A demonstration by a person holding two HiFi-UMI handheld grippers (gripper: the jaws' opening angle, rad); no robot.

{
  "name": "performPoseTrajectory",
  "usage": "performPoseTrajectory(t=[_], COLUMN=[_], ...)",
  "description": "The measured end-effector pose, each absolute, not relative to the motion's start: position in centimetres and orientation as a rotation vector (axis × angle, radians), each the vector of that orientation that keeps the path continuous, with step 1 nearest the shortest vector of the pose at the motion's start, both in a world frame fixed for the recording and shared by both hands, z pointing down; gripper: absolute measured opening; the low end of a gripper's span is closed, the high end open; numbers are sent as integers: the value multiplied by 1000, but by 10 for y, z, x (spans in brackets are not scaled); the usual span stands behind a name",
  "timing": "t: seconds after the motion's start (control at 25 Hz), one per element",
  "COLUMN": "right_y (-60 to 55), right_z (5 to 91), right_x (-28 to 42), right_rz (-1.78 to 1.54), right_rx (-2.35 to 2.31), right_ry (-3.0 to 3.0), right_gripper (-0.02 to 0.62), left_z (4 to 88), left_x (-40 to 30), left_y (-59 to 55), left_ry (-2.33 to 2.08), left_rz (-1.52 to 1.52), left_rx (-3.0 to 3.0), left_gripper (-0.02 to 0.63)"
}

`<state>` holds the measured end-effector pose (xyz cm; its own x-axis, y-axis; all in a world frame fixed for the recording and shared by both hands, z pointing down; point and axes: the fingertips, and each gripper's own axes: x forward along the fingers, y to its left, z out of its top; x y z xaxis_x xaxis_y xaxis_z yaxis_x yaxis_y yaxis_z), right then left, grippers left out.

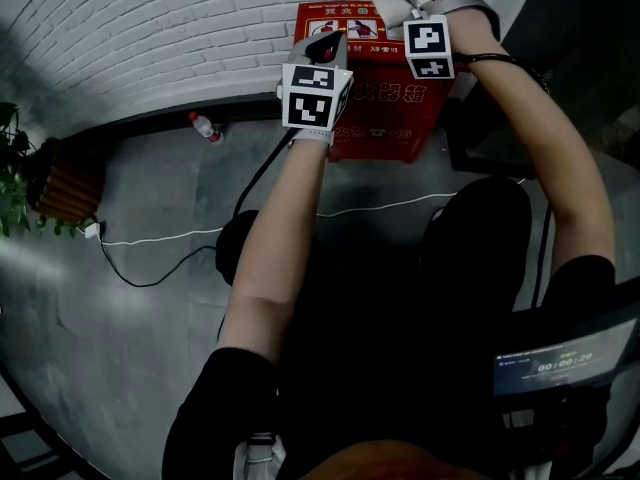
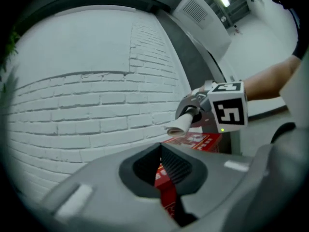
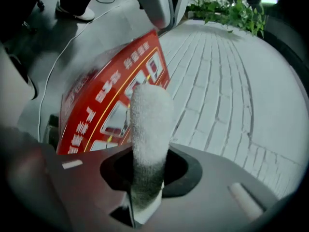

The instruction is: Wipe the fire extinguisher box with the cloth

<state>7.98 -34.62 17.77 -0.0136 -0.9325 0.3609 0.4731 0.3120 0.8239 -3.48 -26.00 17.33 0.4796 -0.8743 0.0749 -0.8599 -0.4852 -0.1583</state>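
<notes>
In the head view, the red fire extinguisher box stands on the grey floor against the white brick wall. The left gripper sits over the box's top left corner. The right gripper reaches over the box's top back edge, with the white cloth at its tip. Both forearms cover much of the box's top. A plastic bottle lies left of the box at the foot of the wall. Further left of the box are a plant and a wooden planter. A white cable runs across the floor in front of the box.

In the left gripper view, the jaws are drawn together with only a thin slit between them. They hold nothing, and the box shows red through the slit. Beyond the box's top, the right gripper's marker cube and the rolled cloth hang just above it.

In the right gripper view, the jaws are clamped on the cloth, which stands up in front of the box's printed face. The left gripper's body blocks the box's far end.
</notes>
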Motion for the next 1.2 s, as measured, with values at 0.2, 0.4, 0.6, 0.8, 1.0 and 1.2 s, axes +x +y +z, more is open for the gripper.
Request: performPoseTrajectory(t=[0.2, 0.4, 0.6, 0.8, 1.0, 1.2], right_y=[-334, -323, -317, -316, -318, -317], right_z=[198, 230, 247, 248, 246, 244], right_x=[-37, -113, -119, -97, -56, 0], right_rz=[-1321, -1401, -1449, -1433, -1399, -1342], right_rx=[470, 354, 279, 284, 310, 329], right_ry=[-1170, -1143, -1022, -991, -956, -916], right_gripper=[98, 100, 99, 91, 91, 91], left_z=[178, 204, 206, 214, 214, 206], left_x=[-101, -140, -140, -125, -90, -48], left_y=[-263, -259, -250, -254, -255, -262], left_ry=[1706, 1828, 1834, 1801, 1719, 1633], left_rz=[-258, -270, -222, -242, -241, -199], left_rx=[-2496, -2545, -2619, -2657, -2698, -2738], left_gripper=[0, 0, 0, 0, 0, 0])
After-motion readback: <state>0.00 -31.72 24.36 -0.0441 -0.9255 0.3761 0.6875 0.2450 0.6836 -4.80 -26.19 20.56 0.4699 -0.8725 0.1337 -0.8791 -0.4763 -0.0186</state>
